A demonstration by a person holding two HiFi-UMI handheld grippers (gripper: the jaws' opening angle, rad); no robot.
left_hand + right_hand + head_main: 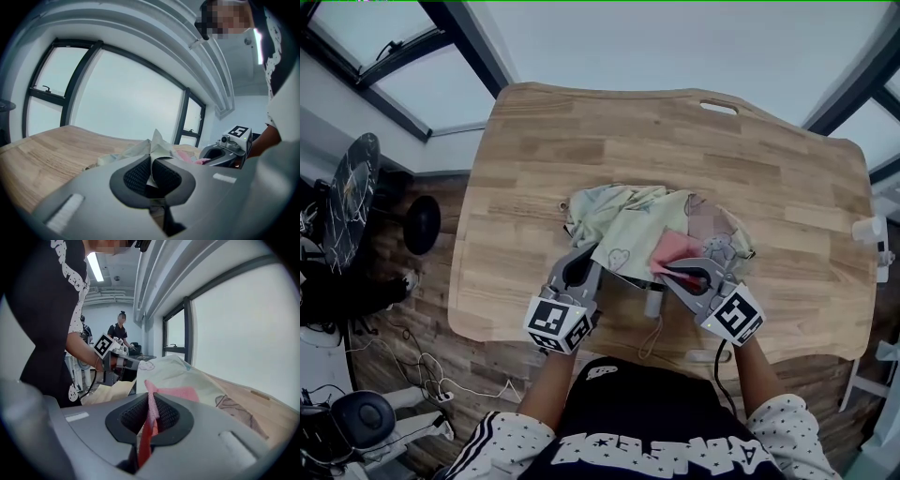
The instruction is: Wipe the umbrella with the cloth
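Pink cloth (pixel 180 393) between right tongs (pixel 151 401)

No word, number or brand reads cleanly.

Left marker cube (pixel 558 322), behind the fingers of my left gripper (pixel 583 255): one square black-and-white code per face, no letters.

Right marker cube (pixel 736 314), behind the fingers of my right gripper (pixel 668 272): same kind of code.

Shirt lettering (pixel 666 457), nearer my body than both sets of fingers: large white block capitals, upside down to me and cut by the frame edge. I cannot spell them out.

Umbrella (pixel 628 220) fabric, spreading ahead of my left fingertips: outline drawings, one a heart, no writing.
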